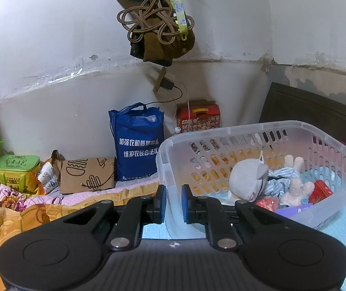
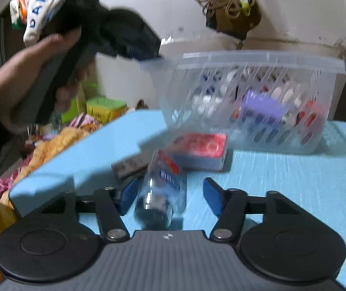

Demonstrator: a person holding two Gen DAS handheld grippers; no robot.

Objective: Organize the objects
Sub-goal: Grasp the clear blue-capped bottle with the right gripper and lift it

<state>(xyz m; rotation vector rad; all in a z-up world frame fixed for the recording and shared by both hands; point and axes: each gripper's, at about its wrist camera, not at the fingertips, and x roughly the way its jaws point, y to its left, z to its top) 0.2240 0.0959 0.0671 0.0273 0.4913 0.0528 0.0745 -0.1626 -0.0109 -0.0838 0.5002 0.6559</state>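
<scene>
A clear plastic basket (image 1: 342,150) stands on a light blue table (image 2: 294,181); it also shows in the right wrist view (image 2: 337,65). Inside lie a grey plush toy (image 1: 248,179), a cream plush (image 1: 294,189), a red box (image 1: 320,190) and a purple box (image 2: 260,104). My left gripper (image 1: 173,203) hovers at the basket's near left corner, jaws nearly closed with a narrow gap and nothing between them. My right gripper (image 2: 169,196) is open around a clear bottle (image 2: 163,189) lying on the table. A red card box (image 2: 199,150) and a dark flat box (image 2: 129,166) lie just behind the bottle.
A blue tote bag (image 1: 136,145), a brown paper bag (image 1: 85,174), a green tin (image 1: 18,172) and a red carton (image 1: 198,118) stand by the wall on a floral bedspread (image 1: 8,218). A knotted-cord bag (image 1: 158,29) hangs above. The person's hand (image 2: 27,72) holds the left gripper.
</scene>
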